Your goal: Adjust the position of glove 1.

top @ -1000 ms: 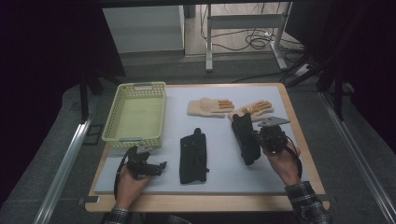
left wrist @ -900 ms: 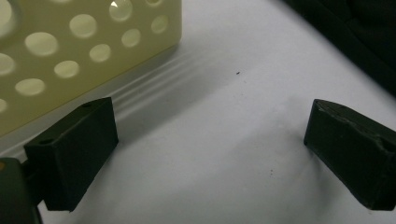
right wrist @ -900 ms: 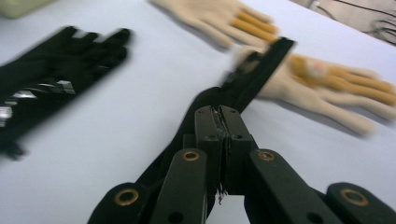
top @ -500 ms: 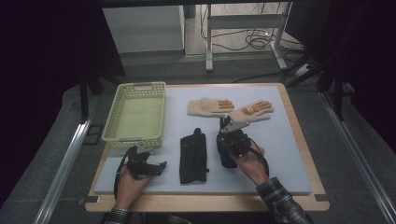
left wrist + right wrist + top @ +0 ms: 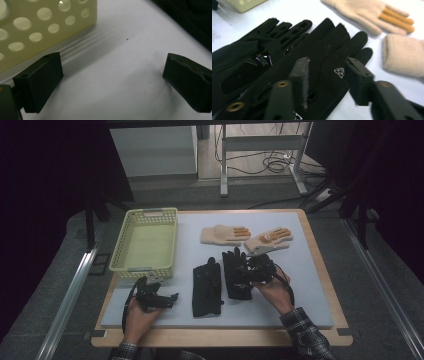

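Note:
Two black gloves lie side by side on the white mat [image 5: 310,285], the left one [image 5: 206,289] and the right one [image 5: 234,276]. My right gripper [image 5: 246,271] hovers over the right black glove [image 5: 329,50]. Its jaws have just been opening and stand apart above the fabric, with nothing pinched. The other black glove [image 5: 249,55] lies just left of it. Two beige gloves [image 5: 225,234] [image 5: 268,240] rest farther back. My left gripper [image 5: 167,299] sits open on the mat near the basket's front corner, its jaws [image 5: 112,60] empty.
A pale yellow-green perforated basket [image 5: 145,215] stands at the left of the mat, and its wall [image 5: 37,27] is close to my left gripper. Bare mat [image 5: 120,82] lies between the left jaws. The wooden table edge [image 5: 320,265] runs along the right.
My right gripper has moved left, dragging the right black glove up against the other black glove, and its jaws have parted from it. My left gripper has stayed put.

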A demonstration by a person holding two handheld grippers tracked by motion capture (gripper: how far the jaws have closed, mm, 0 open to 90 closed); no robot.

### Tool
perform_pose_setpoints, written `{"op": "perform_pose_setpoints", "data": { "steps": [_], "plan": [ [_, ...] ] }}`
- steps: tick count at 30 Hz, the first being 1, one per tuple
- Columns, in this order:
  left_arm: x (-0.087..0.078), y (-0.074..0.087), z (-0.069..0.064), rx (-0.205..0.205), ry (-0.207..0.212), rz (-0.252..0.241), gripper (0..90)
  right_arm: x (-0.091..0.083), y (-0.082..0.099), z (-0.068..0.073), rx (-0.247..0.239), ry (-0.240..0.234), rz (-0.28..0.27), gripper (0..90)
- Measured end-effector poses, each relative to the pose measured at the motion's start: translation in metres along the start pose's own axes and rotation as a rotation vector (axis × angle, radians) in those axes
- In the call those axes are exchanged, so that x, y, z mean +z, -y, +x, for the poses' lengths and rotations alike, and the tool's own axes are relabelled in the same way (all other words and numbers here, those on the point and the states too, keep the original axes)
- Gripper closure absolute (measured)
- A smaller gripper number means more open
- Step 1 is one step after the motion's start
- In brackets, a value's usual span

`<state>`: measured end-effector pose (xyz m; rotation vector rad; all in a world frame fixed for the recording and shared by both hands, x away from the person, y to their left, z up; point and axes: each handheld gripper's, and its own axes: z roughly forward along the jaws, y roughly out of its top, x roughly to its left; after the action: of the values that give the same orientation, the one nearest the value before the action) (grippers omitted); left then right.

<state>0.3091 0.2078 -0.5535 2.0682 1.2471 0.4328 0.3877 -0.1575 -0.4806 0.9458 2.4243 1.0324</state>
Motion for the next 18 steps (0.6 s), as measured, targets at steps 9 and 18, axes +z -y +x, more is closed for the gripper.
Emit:
{"op": "perform_pose_setpoints", "data": {
  "steps": [9, 18],
  "plan": [
    [0.0, 0.0, 0.0, 0.0, 0.0, 0.0, 2.9, 0.035, 0.01, 0.006, -0.015, -0.056, 0.039, 28.4],
    [0.0, 0.0, 0.0, 0.001, -0.001, 0.0, 2.9, 0.045, 0.019, 0.014, -0.026, -0.064, 0.068, 54.8]
  ]
}}
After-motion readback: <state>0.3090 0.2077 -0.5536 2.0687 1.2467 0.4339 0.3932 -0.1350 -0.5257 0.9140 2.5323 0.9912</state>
